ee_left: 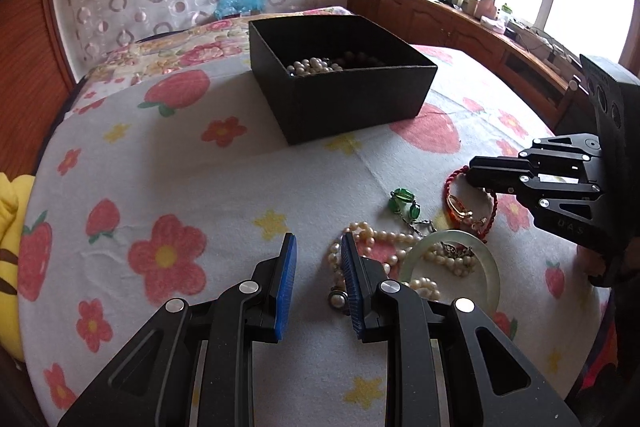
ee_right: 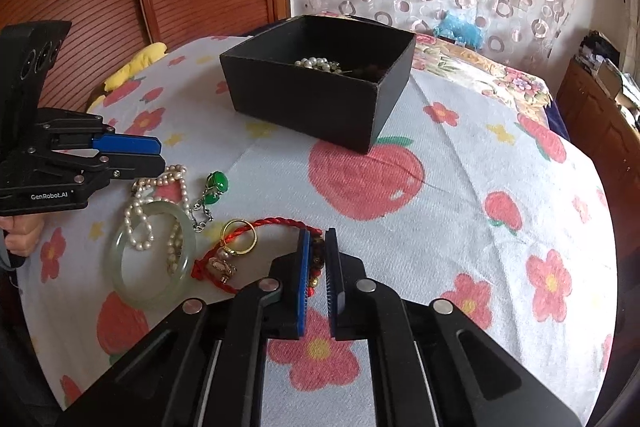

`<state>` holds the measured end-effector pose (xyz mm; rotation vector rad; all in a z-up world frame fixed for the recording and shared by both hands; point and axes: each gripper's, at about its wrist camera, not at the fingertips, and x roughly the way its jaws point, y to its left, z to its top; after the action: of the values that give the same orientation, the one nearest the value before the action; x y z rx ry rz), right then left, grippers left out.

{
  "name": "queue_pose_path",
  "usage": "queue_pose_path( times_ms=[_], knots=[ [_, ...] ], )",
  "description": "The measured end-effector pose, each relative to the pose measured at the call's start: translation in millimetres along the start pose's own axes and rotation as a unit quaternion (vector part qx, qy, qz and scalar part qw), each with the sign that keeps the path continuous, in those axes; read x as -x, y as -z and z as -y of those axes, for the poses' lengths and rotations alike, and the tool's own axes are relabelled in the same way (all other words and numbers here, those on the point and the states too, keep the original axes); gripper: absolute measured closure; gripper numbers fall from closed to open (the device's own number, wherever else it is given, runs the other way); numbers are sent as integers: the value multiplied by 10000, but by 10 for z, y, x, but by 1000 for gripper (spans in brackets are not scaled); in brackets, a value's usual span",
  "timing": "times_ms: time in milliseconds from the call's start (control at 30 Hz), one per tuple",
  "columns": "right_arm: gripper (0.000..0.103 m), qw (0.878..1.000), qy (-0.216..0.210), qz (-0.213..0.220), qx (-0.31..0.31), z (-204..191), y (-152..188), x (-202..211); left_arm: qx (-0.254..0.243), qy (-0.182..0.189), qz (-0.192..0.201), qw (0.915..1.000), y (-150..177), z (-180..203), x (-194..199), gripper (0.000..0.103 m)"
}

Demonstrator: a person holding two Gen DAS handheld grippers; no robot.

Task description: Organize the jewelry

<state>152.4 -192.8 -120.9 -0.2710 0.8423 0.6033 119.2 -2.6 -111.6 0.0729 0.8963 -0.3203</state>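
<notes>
Now | box point(ee_left: 352, 95): pearls point(ee_left: 312, 66) inside | left gripper point(ee_left: 318, 259): fingers wide, empty, near box | right gripper point(ee_right: 316, 259): fingers narrow on red cord point(ee_right: 276, 225)

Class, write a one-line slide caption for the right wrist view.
Right gripper closes on a red cord bracelet beside a jade bangle, black box beyond.

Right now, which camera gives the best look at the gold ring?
The right wrist view. There the gold ring lies in the open on the cloth, its whole hoop showing, overlapping the red cord bracelet. In the left wrist view only a gold glint shows inside the cord loop, near the right claw, too small to read as a ring.
</notes>
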Motion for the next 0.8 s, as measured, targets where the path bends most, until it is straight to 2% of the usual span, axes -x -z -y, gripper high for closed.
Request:
queue_pose_path(
  times_ms=[133,400,533,600,667,800],
  knots=[
    [96,10000,-46,0,-40,5,-6,-1,-18,-77,-66,9999,-26,3,-26,81],
    [96,10000,-53,3,-49,18,-13,7,-337,-258,-142,9990,-25,58,-30,82],
    [96,10000,-55,2,-49,19,-12,5,-540,-233,-214,9980,-44,136,-47,82],
    [96,10000,-56,3,-50,19,-13,5,-571,-206,-217,9979,-49,139,-47,84],
    [96,10000,-53,3,-48,18,-12,4,-565,-128,-217,9981,-52,135,-48,99],
    [96,10000,-53,3,-47,19,-12,4,-549,-117,-188,9982,-52,140,-33,99]
  ],
)
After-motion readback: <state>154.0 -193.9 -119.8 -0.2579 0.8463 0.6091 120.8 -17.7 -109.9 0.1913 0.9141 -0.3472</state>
